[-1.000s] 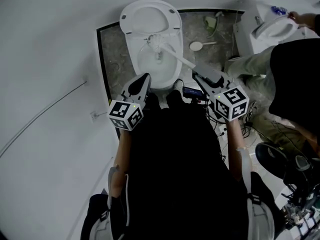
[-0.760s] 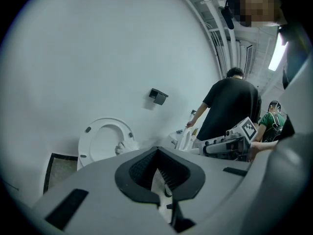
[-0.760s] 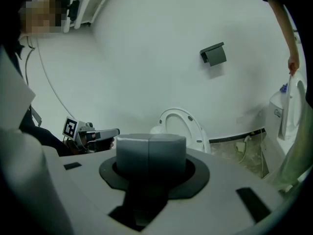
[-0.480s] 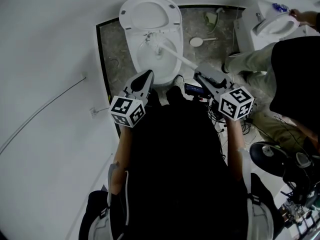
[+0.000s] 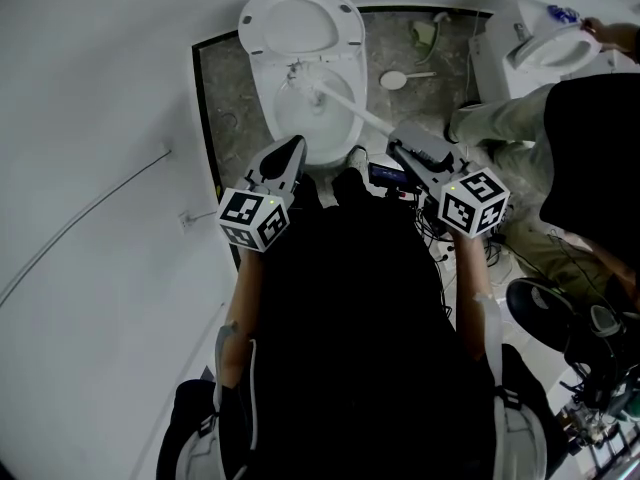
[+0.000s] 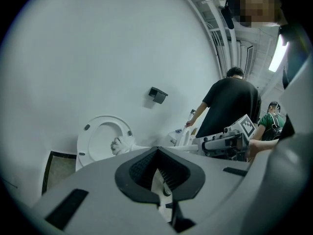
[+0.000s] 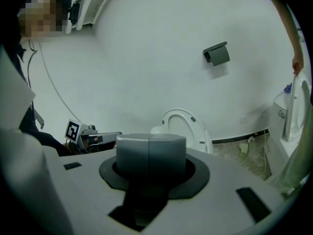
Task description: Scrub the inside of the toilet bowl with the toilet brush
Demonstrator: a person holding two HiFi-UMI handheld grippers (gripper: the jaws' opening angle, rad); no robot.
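Over toilet bowl [image 5: 270, 118] | right claw [image 5: 397, 148] clamps toilet brush [image 5: 350, 111], head inside rim | left claw [image 5: 292, 150] closed, empty, beside front rim

My left grey two-jaw gripper [image 5: 292, 150] points forward and down. Its black ribbed pads [image 6: 142, 169] meet at the tips, with nothing caught between them. My right grey two-jaw gripper [image 5: 398, 146] angles forward and inward, jaws clamped on the white plastic toilet brush handle [image 5: 352, 111]. My left forearm [image 5: 245, 303] and right forearm [image 5: 472, 288] run forward on either side of my torso, both grippers held at about the same height
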